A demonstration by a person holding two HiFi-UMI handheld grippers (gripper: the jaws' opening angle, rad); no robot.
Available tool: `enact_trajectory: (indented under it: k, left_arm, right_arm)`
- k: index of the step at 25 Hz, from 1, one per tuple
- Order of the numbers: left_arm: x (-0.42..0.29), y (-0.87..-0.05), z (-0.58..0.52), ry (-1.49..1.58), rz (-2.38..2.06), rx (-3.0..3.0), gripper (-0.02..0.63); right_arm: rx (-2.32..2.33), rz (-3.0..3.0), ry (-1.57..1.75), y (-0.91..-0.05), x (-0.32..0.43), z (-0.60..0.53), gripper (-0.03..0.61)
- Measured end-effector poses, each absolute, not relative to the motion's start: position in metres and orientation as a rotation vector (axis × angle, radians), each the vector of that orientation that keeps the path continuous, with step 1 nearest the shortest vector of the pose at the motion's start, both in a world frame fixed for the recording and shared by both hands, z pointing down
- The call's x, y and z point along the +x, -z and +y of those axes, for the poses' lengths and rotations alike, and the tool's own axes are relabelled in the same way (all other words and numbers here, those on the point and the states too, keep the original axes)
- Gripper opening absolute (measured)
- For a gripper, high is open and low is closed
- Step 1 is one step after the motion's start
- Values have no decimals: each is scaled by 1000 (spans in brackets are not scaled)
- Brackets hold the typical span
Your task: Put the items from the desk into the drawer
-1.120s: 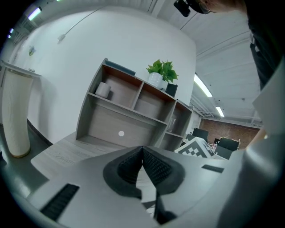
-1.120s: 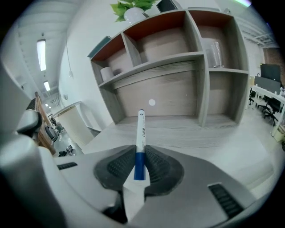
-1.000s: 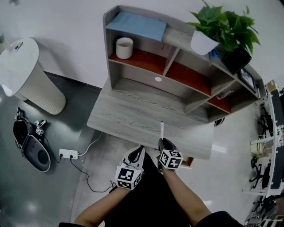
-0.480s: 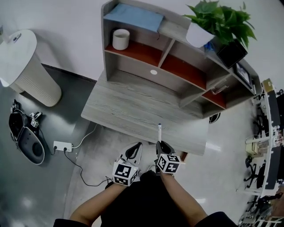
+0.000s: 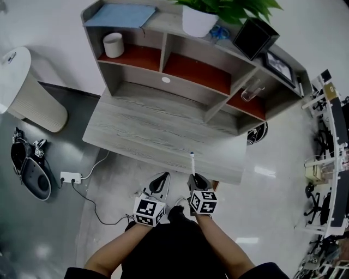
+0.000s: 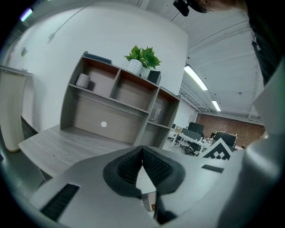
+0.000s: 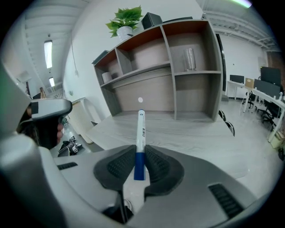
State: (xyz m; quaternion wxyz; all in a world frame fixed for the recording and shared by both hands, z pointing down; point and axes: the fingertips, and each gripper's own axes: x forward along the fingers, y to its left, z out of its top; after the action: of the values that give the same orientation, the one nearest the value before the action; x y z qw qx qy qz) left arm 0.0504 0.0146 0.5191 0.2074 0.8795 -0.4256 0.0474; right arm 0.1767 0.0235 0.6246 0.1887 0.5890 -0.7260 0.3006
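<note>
A white marker with a blue cap (image 7: 140,133) is clamped by its capped end between the pads of my right gripper (image 7: 139,160), which is shut on it. In the head view the marker (image 5: 192,162) sticks out forward over the front edge of the grey wooden desk (image 5: 147,131), ahead of my right gripper (image 5: 194,177). My left gripper (image 5: 162,177) hangs just left of it, off the desk's front edge. Its pads meet with nothing between them in the left gripper view (image 6: 142,153). No drawer shows clearly in any view.
A hutch on the desk holds a white cup (image 5: 113,44), a glass (image 5: 248,92), a potted plant (image 5: 199,22), a black box (image 5: 255,38) and a blue folder (image 5: 120,15). On the floor at left are a white bin (image 5: 27,92) and a power strip (image 5: 71,177).
The head view has swung so the desk and hutch sit higher and more to the left. Both grippers have drawn slightly back from the desk edge. The marker stays clamped in the right one.
</note>
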Motion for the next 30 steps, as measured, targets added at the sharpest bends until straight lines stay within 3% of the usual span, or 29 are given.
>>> enact_trajectory:
  k: [10,30]
  left_arm:
    - [131,-544,51,-174,-1260,2359,14]
    - [169,-568,83,-247,-1342,2297,14]
  right_arm:
    - [1475,-2014,-796,-672,274,74,77]
    - [1086,-2054,-602,-751,299,125,77]
